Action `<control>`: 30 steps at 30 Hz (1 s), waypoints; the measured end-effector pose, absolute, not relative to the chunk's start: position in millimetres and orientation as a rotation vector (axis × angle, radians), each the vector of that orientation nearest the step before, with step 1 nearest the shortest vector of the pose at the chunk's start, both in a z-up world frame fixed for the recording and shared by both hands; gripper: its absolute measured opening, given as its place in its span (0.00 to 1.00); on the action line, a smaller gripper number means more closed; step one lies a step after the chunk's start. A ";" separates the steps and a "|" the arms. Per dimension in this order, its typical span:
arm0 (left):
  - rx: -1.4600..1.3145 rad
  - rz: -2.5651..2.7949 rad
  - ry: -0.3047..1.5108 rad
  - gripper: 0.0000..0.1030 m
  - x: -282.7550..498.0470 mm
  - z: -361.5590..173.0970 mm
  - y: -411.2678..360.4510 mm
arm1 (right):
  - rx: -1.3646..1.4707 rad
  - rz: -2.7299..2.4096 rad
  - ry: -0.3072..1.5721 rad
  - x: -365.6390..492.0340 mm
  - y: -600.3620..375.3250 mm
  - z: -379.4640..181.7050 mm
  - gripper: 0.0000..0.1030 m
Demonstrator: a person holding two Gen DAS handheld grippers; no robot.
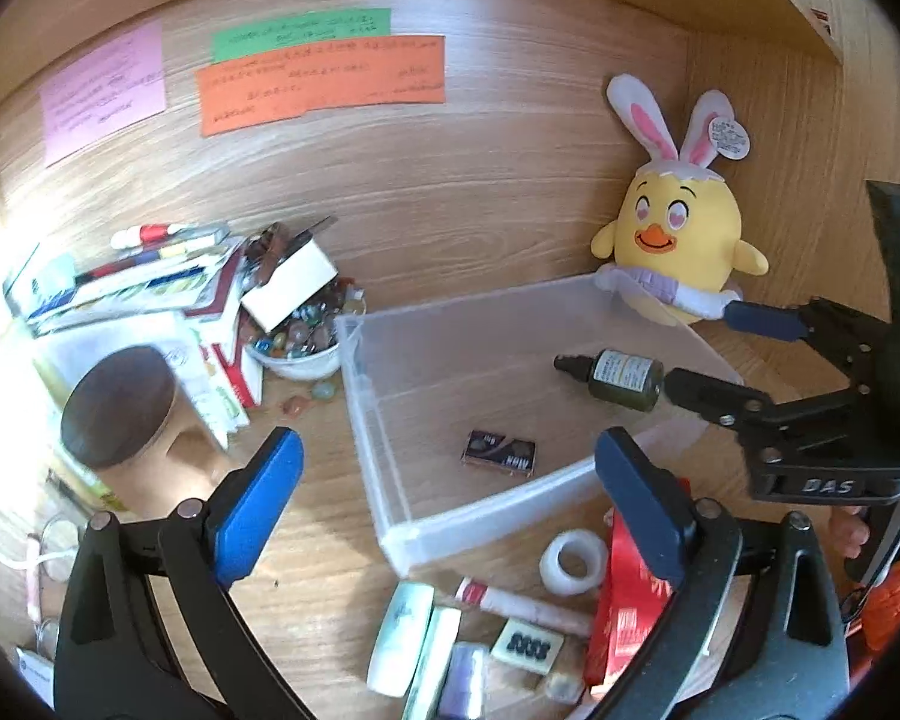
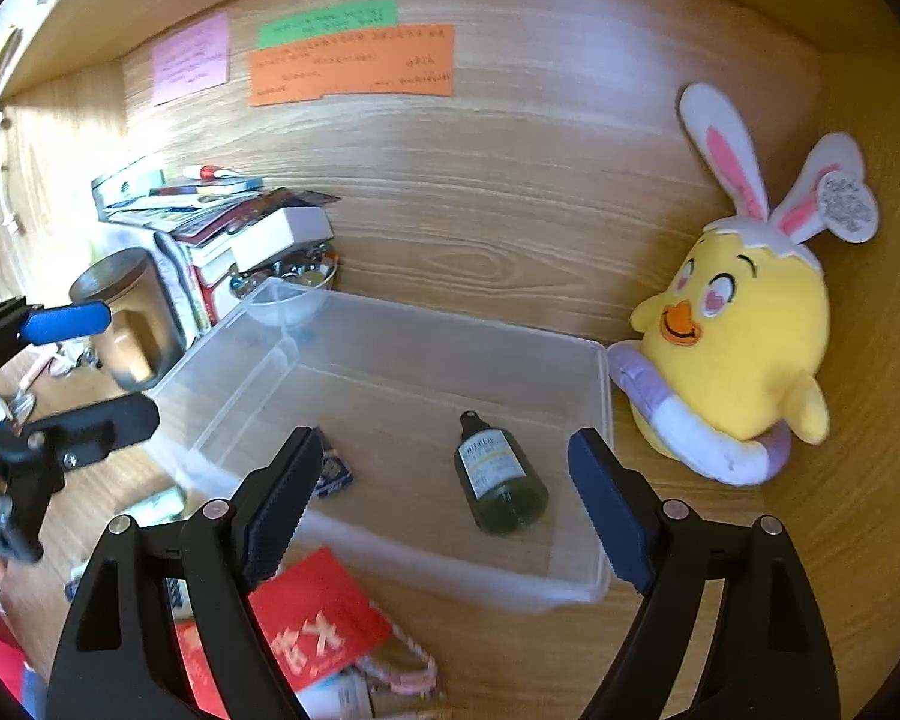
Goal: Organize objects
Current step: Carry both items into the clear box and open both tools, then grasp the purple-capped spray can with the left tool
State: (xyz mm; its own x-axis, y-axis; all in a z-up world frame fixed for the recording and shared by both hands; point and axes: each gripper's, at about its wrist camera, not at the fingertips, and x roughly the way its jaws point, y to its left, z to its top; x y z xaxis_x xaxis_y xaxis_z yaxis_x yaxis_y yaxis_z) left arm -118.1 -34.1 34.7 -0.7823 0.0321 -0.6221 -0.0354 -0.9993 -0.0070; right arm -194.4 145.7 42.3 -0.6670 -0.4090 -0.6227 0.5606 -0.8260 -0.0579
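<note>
A clear plastic bin (image 2: 600, 420) sits on a wooden desk; a dark green dropper bottle (image 2: 501, 489) and a small dark packet (image 1: 500, 450) lie inside it. Only the left wrist view shows a tape roll (image 1: 573, 561) and the letters "DAS" on the right gripper (image 1: 699, 354). Both it and the left gripper (image 1: 447, 495) are spread wide, holding nothing.

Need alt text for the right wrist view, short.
A dark green bottle lies on its side inside a clear plastic bin on a wooden desk, with the open right gripper above it. A yellow chick plush sits beside the bin; the left gripper shows at the left edge.
</note>
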 end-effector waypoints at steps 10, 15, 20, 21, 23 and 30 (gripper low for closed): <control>-1.125 2.926 -0.081 0.97 -79.3 4.6 -57.2 | 0.864 -2.405 0.201 -156.5 158.2 29.3 0.88; -1.205 2.913 -0.137 0.97 -62.6 -17.4 -66.3 | 0.910 -2.405 0.181 -141.8 158.8 12.7 0.88; -1.246 2.914 -0.137 0.97 -45.3 -33.2 -68.0 | 0.974 -2.385 0.147 -128.8 154.7 -3.5 0.88; -1.250 2.909 -0.138 0.97 -42.1 -35.4 -67.3 | 0.979 -2.385 0.144 -125.8 152.6 -5.5 0.88; -1.249 2.907 -0.136 0.97 -35.9 -39.4 -65.1 | 0.994 -2.364 0.136 -119.8 146.9 -10.2 0.89; -1.224 2.866 -0.139 0.81 -18.4 -43.6 -58.8 | 1.035 -2.327 0.167 -105.4 124.4 -26.5 0.92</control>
